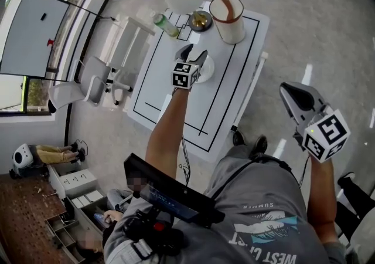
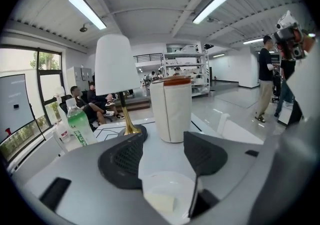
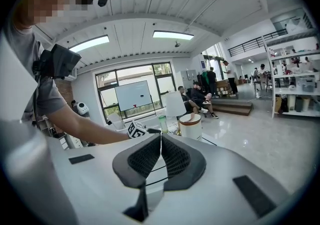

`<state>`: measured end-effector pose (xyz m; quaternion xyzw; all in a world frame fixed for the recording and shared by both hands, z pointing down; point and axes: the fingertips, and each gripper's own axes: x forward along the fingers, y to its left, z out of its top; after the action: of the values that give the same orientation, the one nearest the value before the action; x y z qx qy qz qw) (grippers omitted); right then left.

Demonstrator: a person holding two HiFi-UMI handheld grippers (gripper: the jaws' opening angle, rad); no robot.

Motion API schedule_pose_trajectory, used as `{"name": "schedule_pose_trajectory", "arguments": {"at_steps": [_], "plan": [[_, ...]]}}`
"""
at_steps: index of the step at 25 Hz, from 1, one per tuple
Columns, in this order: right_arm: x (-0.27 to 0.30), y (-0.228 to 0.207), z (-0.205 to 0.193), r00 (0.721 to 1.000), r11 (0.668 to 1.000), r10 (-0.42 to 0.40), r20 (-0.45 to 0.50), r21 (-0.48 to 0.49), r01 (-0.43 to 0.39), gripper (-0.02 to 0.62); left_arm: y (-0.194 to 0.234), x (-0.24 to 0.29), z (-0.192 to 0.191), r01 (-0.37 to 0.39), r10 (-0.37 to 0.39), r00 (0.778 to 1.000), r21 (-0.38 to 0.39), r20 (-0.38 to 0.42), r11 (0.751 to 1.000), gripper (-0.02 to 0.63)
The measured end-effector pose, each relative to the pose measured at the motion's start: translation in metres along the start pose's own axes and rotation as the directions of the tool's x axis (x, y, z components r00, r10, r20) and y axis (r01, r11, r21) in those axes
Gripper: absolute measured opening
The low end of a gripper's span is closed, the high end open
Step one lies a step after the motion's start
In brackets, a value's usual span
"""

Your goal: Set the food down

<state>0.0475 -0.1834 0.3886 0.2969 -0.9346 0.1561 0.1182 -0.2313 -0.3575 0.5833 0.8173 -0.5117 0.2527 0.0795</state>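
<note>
White plate (image 2: 172,181) is sitting on the desk (image 1: 234,75), and the pale food (image 2: 160,202) is lying on it, just below the left gripper (image 2: 164,144). Its fingers are standing apart, so the food seems released. The right gripper (image 3: 160,144) is hanging off the desk's right side, fingers together on nothing, probably to keep clear.
</note>
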Motion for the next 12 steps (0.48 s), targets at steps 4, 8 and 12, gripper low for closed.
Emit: {"name": "schedule_pose_trajectory", "arguments": {"at_steps": [4, 8, 12], "plan": [[-0.008, 0.004, 0.005, 0.999, 0.999, 0.030, 0.014, -0.018, -0.029, 0.009, -0.005, -0.024, 0.034, -0.033, 0.034, 0.997, -0.015, 0.076, 0.999, 0.259], [-0.016, 0.012, 0.011, 0.997, 0.997, 0.072, 0.031, -0.042, -0.071, 0.008, -0.015, -0.056, 0.077, -0.060, 0.059, 0.984, 0.001, 0.170, 0.998, 0.236], [-0.023, 0.021, 0.016, 0.992, 0.991, 0.116, 0.047, -0.070, -0.113, 0.008, -0.028, -0.093, 0.121, -0.083, 0.078, 0.961, 0.007, 0.266, 0.997, 0.158]]}}
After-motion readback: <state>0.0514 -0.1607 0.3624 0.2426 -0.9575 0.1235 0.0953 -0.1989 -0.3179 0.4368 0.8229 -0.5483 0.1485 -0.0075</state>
